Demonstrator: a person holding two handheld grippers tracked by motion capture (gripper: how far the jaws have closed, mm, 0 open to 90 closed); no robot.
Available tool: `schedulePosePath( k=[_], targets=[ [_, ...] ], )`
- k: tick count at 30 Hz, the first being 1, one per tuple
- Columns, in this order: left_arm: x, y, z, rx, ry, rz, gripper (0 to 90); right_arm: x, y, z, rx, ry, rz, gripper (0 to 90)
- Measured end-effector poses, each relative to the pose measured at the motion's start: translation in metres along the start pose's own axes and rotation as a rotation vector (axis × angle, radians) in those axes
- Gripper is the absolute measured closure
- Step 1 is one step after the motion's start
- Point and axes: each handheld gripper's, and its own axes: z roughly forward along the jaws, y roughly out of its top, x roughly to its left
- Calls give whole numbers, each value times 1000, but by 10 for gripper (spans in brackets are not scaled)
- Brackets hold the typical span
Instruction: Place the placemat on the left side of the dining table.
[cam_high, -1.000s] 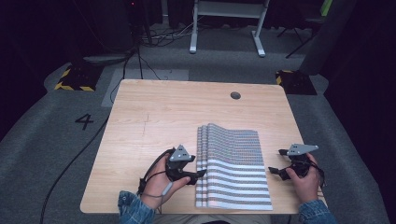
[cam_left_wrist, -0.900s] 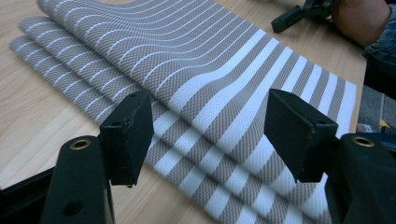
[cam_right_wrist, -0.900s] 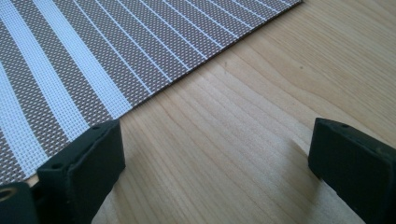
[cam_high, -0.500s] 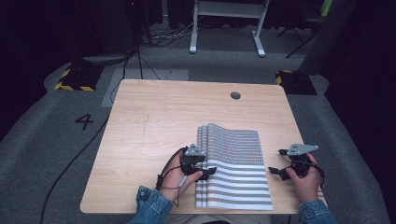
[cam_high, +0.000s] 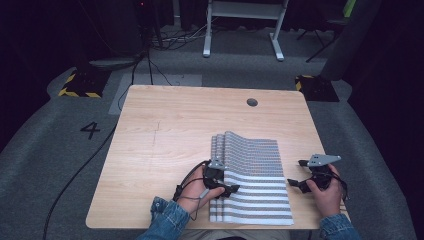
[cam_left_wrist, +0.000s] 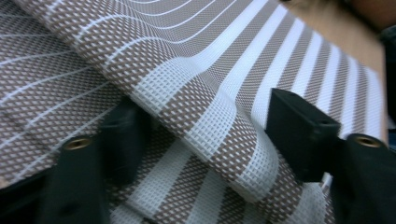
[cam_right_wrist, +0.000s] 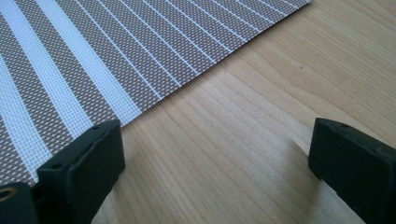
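We see a striped woven mat (cam_high: 255, 175) lying on the near right part of a wooden table (cam_high: 165, 130). It is brown-grey with white stripes, broad ones near the person and thin ones farther off. Its left side is folded over on itself in several layers, so a rounded fold runs from near to far along that edge, while the rest lies flat.

The left gripper (cam_high: 223, 187) sits at the mat's folded left edge, toward the near side of the table, held by a hand in a denim sleeve (cam_high: 167, 222). In the left gripper view (cam_left_wrist: 205, 135) we look along its two black jaws, which stand wide apart with the rounded fold of the mat (cam_left_wrist: 219, 112) between them. The jaws have just been closing a little, yet we see gaps between the pads and the cloth, so nothing is clamped. The lower layers of the mat lie under the jaws.

The right gripper (cam_high: 300, 175) rests just beside the mat's right edge, over bare wood, well apart from the left one. In the right gripper view (cam_right_wrist: 215, 154) its jaws are spread wide with only table (cam_right_wrist: 261, 116) between them. The left jaw in that view stands at the mat's edge (cam_right_wrist: 84, 60); whether it touches the cloth we cannot tell.

A small round hole (cam_high: 252, 102) sits near the table's far edge.
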Motion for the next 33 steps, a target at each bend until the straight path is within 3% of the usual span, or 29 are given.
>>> schedulePosePath(
  k=[2,5,7,9,15,22,33],
  targets=[
    [-1,1,-1,16,30,17,462,0,0,0,0,0,0,39],
    [-5,3,-2,41,27,18,663,0,0,0,0,0,0,38],
    [-11,5,-3,25,36,31,802,0,0,0,0,0,0,39],
    [-16,6,-5,-1,34,41,867,0,0,0,0,0,0,39],
    [-29,13,-28,-57,22,82,886,0,0,0,0,0,-1,39],
    [-39,23,-65,-47,69,156,886,0,0,0,0,0,-1,39],
    [-41,27,-122,-80,123,177,887,0,0,0,0,0,0,39]
  ],
)
